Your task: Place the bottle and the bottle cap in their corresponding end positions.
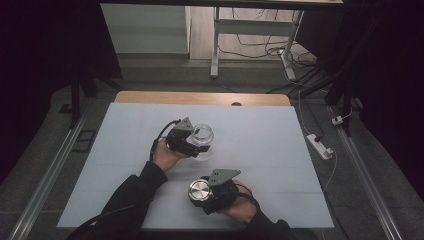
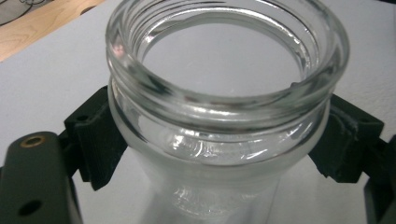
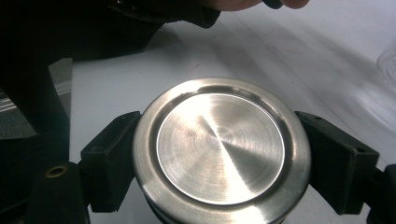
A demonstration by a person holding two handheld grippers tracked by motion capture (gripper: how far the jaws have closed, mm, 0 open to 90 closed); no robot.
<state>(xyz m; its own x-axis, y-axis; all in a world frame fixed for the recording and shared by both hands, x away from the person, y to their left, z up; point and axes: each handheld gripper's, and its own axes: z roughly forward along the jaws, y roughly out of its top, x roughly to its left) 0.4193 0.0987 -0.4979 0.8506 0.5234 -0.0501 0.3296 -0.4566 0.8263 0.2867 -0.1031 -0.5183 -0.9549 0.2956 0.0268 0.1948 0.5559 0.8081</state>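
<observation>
The room is dark, with a table frame and loose cables on the floor at the back, and in the middle stands a pale grey surface (image 1: pixel 260 150) with a wooden edge on the far side. A person's two hands reach in from the near side, each holding a gripper. The left gripper (image 1: pixel 192 145) has its jaws pinching a clear glass jar (image 1: pixel 202 136) just under the rim, one jaw on each side of the neck. The jar is open at the top and looks empty; it is near the middle of the surface, but I cannot tell if its bottom is resting there or held a little above it. The right gripper (image 1: pixel 199 196) has its jaws pinching a shiny round metal lid (image 1: pixel 199 190) by its edges, flat side up, close to the near edge of the surface and apart from the jar. I think the lid is meant to go on the jar. Glass is smooth, so the jar could slip or tip if the jaws squeeze too softly or the lid pushes on it from one side. The lid could also go on crooked and jam on the screw ridges.
</observation>
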